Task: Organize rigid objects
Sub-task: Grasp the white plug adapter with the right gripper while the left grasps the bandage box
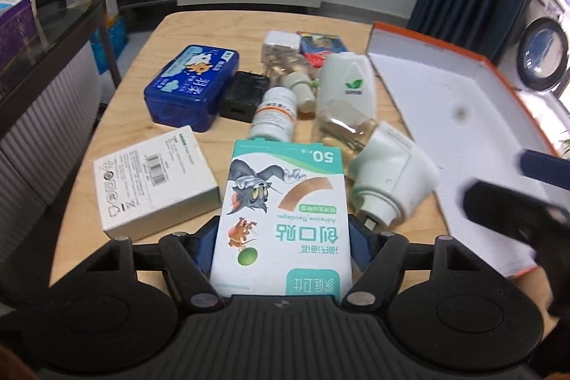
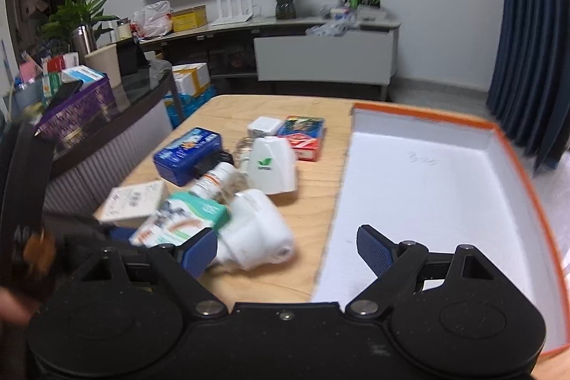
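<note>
Though half hidden by bandage box (image 1: 281, 223), left fingers (image 1: 359, 248) pinching it; right fingers (image 2: 374, 246) spread.

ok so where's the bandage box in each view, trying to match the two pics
Left wrist view: the bandage box sits bottom centre, clamped between the fingers of the left hand-held gripper.
Right wrist view: it is blurred at lower left, just left of the right hand-held gripper's blue left pad.
Shared landmark: the blue tin, lying on the table beyond the box in both views.
</note>
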